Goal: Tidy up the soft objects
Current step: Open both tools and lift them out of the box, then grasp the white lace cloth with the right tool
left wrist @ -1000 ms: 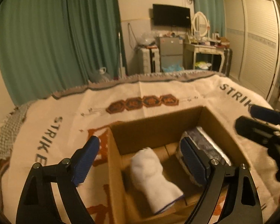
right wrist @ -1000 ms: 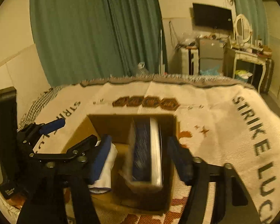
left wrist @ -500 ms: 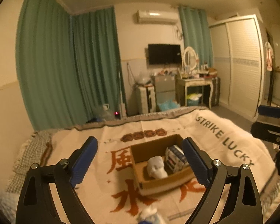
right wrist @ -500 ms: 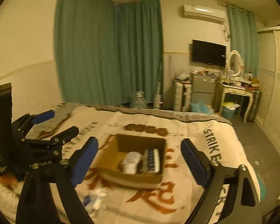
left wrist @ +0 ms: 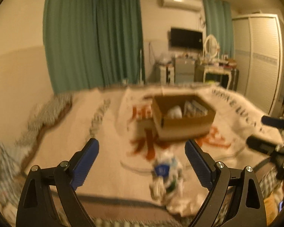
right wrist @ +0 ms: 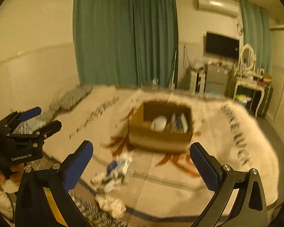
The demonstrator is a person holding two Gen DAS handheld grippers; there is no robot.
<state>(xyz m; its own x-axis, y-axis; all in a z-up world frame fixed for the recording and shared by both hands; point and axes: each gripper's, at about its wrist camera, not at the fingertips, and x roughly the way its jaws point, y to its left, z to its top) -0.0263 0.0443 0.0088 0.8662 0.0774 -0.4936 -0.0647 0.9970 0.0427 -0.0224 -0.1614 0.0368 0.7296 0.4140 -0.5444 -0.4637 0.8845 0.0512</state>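
A cardboard box stands on the bed's printed blanket. Inside lie a rolled white soft item and a flat striped pack. A crumpled white and blue plastic pack lies on the blanket in front of the box, near the bed's front edge. My left gripper is open and empty, well back from the box. My right gripper is open and empty too. The views are blurred.
A crumpled white item lies at the bed's front edge. Green curtains, a dressing table and a wardrobe stand beyond the bed. A checked pillow lies at the bed's left.
Both grippers have drawn far back and up from the box, which they hovered over a second ago. The view has swung left. Both stay open.
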